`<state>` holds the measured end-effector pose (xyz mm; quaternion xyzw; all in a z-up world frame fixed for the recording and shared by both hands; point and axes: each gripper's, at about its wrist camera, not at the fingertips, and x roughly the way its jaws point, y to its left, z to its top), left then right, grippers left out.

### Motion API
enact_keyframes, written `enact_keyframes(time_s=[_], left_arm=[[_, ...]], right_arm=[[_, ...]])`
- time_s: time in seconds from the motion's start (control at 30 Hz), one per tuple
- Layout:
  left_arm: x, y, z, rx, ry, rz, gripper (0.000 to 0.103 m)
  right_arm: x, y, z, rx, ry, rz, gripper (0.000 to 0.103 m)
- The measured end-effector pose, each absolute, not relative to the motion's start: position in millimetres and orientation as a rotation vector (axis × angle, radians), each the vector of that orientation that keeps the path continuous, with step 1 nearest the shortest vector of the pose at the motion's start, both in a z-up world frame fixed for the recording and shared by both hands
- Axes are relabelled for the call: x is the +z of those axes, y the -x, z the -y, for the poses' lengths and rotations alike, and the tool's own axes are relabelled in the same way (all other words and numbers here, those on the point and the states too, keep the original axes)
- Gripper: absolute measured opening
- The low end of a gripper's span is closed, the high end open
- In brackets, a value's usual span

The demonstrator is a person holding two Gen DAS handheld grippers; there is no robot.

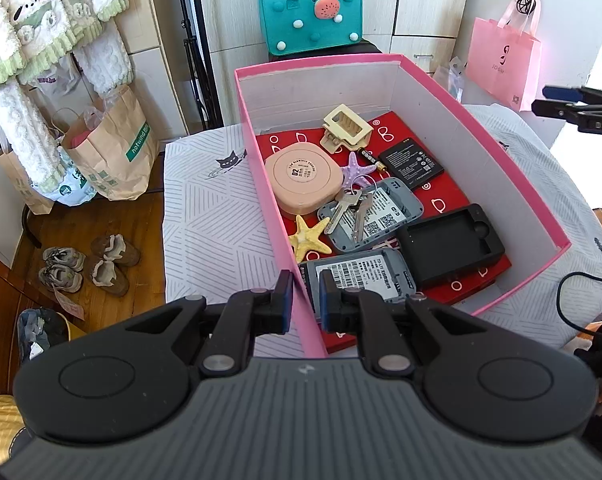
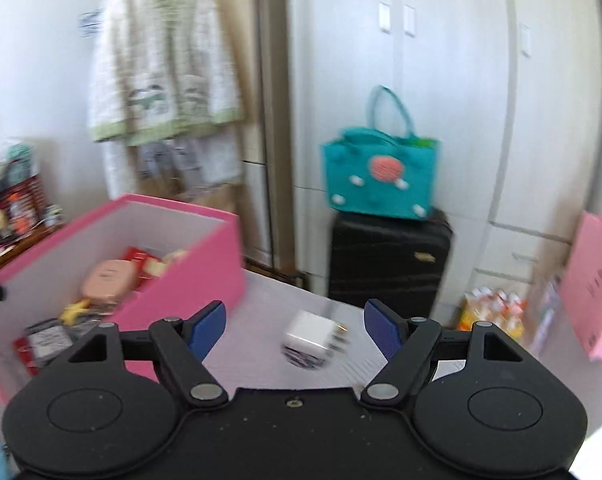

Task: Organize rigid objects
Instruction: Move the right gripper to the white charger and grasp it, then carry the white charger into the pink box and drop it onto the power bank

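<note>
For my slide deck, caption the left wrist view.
Left gripper clamps the pink box wall, steadying its sorted trinkets.

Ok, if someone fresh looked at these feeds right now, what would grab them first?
The pink box on the table, crowded with small items: a peach compact, starfish, keys, batteries. The left gripper is clamped on its near wall. Outside it, a white charger plug lies on the cloth ahead of the open right gripper.
</note>
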<state>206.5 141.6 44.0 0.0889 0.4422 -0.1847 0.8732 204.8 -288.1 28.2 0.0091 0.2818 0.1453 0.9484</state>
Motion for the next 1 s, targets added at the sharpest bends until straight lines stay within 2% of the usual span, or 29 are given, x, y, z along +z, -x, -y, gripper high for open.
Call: enact_keyframes(time_s=[0.27,0.5,0.8,0.83,0.93,1.0], left_arm=[[44,-206,-141,-0.384,-0.191,-0.923,0.011],[44,-206,-141,-0.382,-0.195,-0.925,0.011],[46,-200,-146,-0.390,-0.217,-0.915,0.011],[46,-200,-144,-0.391,-0.218,-0.916,0.011],[46,-200,-145,-0.391,-0.223,-0.914,0.011],[46,-200,-144,-0.392,-0.220,-0.912,0.011]], right_arm=[[-18,-240,287,0.404,-0.161,-0.685,0.072],[-39,-274,255,0.322,-0.014,-0.736,0.072],[-52,-306,239,0.275,0.021,-0.779,0.074],[-52,-306,234,0.270,0.057,-0.780,0.071],[-50,-300,226,0.230,0.170,-0.768,0.049],[-48,-297,227,0.223,0.188,-0.768,0.046]])
